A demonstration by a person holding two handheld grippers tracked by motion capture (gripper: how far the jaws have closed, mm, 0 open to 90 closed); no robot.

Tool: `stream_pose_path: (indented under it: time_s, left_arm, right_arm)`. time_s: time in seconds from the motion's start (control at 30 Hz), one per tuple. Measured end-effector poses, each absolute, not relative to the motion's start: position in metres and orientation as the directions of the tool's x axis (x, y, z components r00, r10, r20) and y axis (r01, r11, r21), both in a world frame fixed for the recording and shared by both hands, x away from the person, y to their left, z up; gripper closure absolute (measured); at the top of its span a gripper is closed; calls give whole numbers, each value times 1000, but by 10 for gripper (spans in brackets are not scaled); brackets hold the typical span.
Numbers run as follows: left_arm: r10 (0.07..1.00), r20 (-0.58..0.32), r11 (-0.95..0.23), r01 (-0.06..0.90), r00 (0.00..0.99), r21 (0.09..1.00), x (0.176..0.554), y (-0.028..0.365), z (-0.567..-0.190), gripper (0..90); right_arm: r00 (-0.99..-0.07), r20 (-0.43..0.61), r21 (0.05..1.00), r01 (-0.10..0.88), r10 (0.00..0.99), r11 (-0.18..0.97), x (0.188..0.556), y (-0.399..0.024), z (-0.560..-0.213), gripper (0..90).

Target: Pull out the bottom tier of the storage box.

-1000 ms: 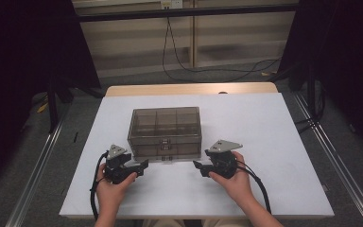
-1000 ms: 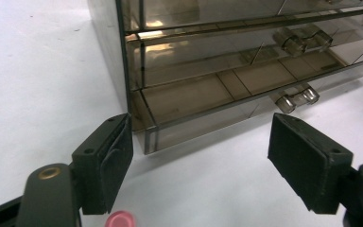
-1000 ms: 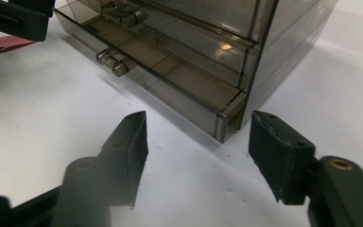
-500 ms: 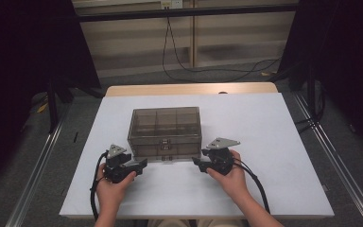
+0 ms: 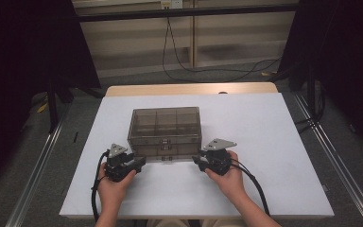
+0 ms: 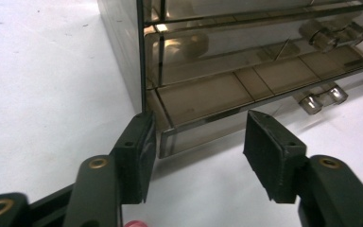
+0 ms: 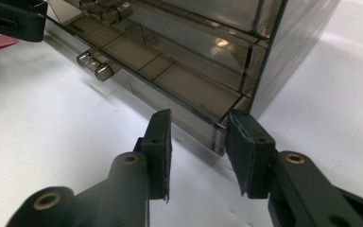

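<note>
Left gripper (image 6: 196, 144): jaws partway in and just been closing, straddling the near-left corner of the bottom drawer (image 6: 208, 101) of the smoked-plastic drawer box (image 5: 165, 133). The outer pad sits against the drawer's end, at the cabinet's corner post. The inner pad (image 6: 269, 151) stands clear in front of the drawer face, gap visible. So no grip yet.

Right gripper (image 7: 198, 142): mirror setup at the drawer's near-right corner. Its jaws have also just been closing. The outer pad (image 7: 241, 149) is touching or just beside the drawer's end. The inner pad hangs off the front with a clear gap. Not clamped either.

In my judgement the symmetry is deliberate: one gripper per drawer end gives an even pull without racking the drawer in its slot. Pinching at the corners also avoids the small clear knobs (image 6: 319, 97) mid-front, which look fiddly for wide pads. The drawer front sits slightly proud of the cabinet, which gives the pads an edge to bite.

Both hands (image 5: 116, 187) rest low on the white tabletop (image 5: 274, 142), keeping the jaws level with the bottom drawer.

Box position: centred left-right on the tabletop, well in from both side edges, drawer fronts facing the near edge. Cables (image 5: 255, 182) trail back off the near edge, clear of the pull path.
</note>
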State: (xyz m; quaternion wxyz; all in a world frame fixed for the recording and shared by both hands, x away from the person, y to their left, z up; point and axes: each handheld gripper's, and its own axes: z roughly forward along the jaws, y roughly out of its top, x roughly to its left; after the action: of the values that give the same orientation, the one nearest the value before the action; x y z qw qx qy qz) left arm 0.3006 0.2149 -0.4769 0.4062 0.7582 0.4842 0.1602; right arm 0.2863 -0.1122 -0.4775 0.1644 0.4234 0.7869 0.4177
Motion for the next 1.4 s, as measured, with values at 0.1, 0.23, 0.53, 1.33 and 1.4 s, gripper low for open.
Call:
stream_pose_path:
  time_s: [0.1, 0.23, 0.53, 1.33, 1.4]
  left_arm:
    - [869, -138, -207, 602, 476, 771, 300, 214, -477, 487]
    - [869, -143, -202, 605, 473, 770, 300, 215, -476, 500]
    - [868, -137, -216, 610, 478, 762, 297, 215, -475, 508]
    - [865, -136, -228, 621, 482, 750, 291, 215, -473, 511]
    - [865, -139, -224, 619, 481, 752, 290, 215, -473, 512]
  right_arm:
    - [-588, 94, 799, 526, 803, 292, 286, -113, -477, 646]
    - [-588, 83, 802, 519, 805, 297, 285, -113, -476, 686]
    - [-591, 75, 801, 515, 803, 304, 284, -114, -477, 709]
    - [-616, 78, 796, 512, 784, 324, 278, -117, -477, 714]
    - [-618, 78, 794, 512, 782, 326, 277, -117, -477, 710]
